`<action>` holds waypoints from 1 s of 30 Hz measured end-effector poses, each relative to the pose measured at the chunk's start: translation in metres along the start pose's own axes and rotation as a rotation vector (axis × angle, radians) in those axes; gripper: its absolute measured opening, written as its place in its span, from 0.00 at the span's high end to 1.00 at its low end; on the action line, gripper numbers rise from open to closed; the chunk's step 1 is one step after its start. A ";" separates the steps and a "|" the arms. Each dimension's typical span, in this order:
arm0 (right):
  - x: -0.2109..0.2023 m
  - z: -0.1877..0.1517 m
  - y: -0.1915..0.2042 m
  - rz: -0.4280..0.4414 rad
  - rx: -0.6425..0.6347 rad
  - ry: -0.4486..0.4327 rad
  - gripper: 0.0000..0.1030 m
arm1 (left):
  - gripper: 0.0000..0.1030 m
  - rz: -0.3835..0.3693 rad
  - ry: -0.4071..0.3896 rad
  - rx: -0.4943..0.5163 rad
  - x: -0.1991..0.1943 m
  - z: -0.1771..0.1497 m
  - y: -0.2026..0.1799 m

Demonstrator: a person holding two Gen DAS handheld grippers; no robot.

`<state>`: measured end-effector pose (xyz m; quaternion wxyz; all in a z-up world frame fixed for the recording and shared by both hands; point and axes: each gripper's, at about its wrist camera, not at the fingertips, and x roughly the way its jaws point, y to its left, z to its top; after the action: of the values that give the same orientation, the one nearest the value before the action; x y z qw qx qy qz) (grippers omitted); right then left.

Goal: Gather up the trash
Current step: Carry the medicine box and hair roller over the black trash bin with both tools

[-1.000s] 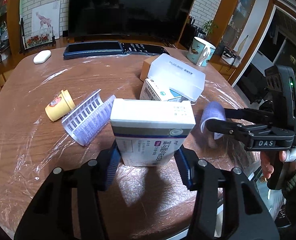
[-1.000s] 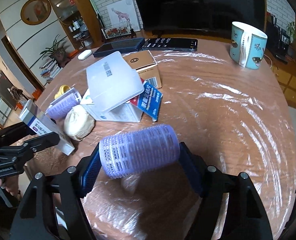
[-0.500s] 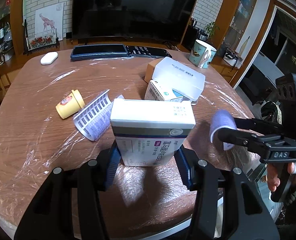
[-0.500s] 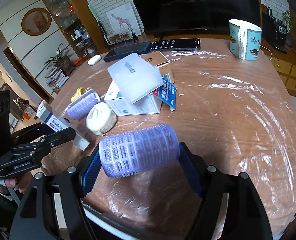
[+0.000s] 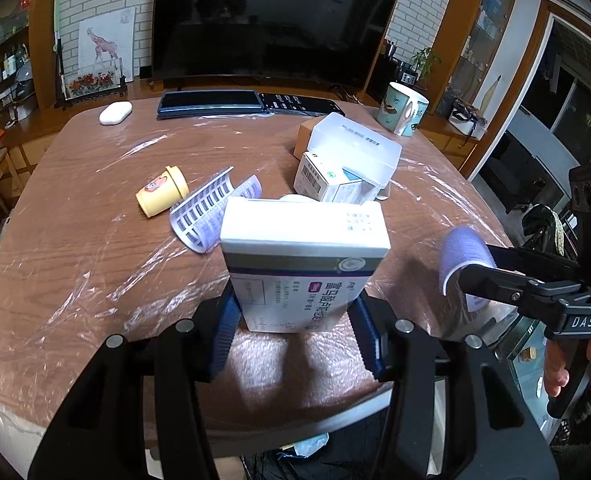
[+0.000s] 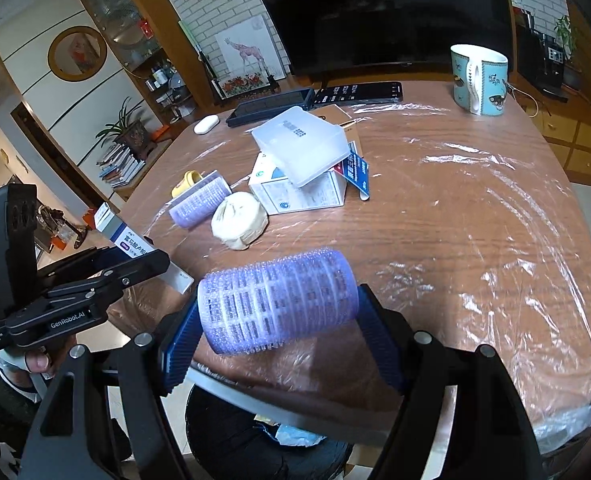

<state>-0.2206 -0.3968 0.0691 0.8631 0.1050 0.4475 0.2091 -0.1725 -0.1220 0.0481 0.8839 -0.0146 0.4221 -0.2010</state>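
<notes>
My left gripper is shut on a white medicine box with a purple band, held above the table's near edge. In the right wrist view the same box shows at the left in that gripper. My right gripper is shut on a purple hair roller, lifted over the near rim; the roller also appears at the right of the left wrist view. On the table lie another purple roller, a yellow cup, a cream wad and a pile of boxes.
The round wooden table is covered in plastic film. A teal mug, two dark phones and a white case stand at the far side. Below the near edge a dark bin holds some scraps.
Both grippers have drawn back toward the table's near edge and risen a little with their loads. The table's rim and the bin below have come into view.
</notes>
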 end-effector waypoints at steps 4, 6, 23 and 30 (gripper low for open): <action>-0.008 -0.006 0.005 0.009 -0.002 -0.005 0.29 | 0.49 -0.002 -0.005 0.003 -0.009 -0.006 -0.002; -0.011 -0.010 0.007 0.012 -0.005 -0.006 0.29 | 0.49 0.000 -0.007 0.010 -0.014 -0.009 -0.004; -0.032 -0.049 0.025 0.043 -0.024 0.029 0.29 | 0.49 0.010 0.024 0.034 -0.043 -0.049 -0.013; -0.038 -0.065 0.030 0.058 -0.030 0.056 0.29 | 0.49 0.003 0.048 0.048 -0.053 -0.068 -0.021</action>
<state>-0.3010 -0.3880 0.0702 0.8454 0.0991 0.4649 0.2438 -0.2605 -0.1124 0.0475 0.8738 0.0122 0.4384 -0.2101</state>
